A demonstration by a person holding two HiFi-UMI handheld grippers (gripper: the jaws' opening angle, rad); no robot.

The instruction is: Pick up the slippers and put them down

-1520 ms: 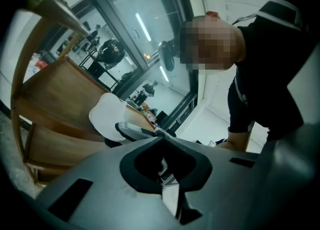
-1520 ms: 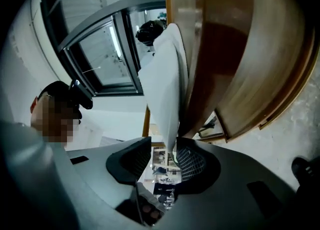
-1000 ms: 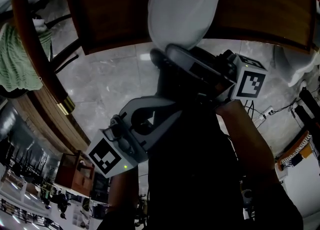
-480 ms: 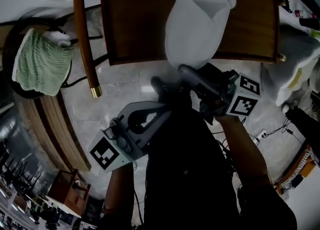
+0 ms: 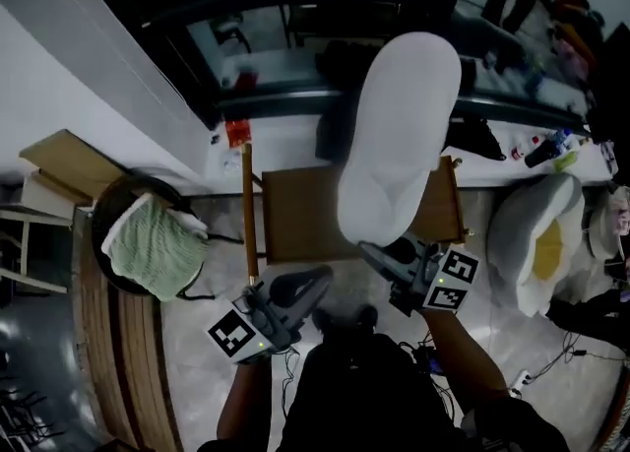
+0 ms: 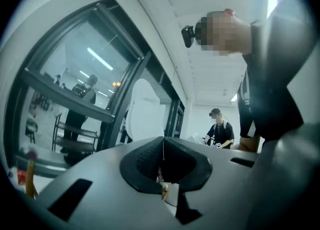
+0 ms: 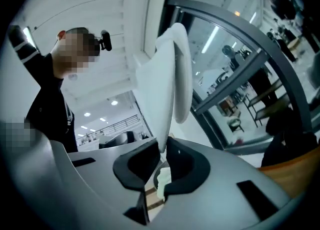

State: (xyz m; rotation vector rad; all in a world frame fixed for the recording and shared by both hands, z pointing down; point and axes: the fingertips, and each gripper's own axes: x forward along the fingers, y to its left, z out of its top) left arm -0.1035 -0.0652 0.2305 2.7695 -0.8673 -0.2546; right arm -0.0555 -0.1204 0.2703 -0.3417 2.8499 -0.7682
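Note:
A white slipper [image 5: 399,135] stands on end above the wooden chair [image 5: 295,224], sole side toward me in the head view. My right gripper [image 5: 379,255] is shut on its lower edge, and its jaws have just been closing tighter there. In the right gripper view the slipper [image 7: 165,73] rises straight up from the pinched jaws of the right gripper [image 7: 162,150]. My left gripper [image 5: 317,281] is held beside it at the left, apart from the slipper. In the left gripper view the left gripper [image 6: 162,150] has its pads pressed together with nothing between them.
A round dark stool with a green towel [image 5: 153,243] stands left of the chair. A white and yellow cushion [image 5: 536,233] lies at the right. A long counter [image 5: 492,160] with bottles runs behind. Another person [image 6: 220,130] stands far off in the left gripper view.
Both grippers have risen a long way, the right one carrying the white slipper up. The chair and floor now look far smaller below. Both grippers have rolled.

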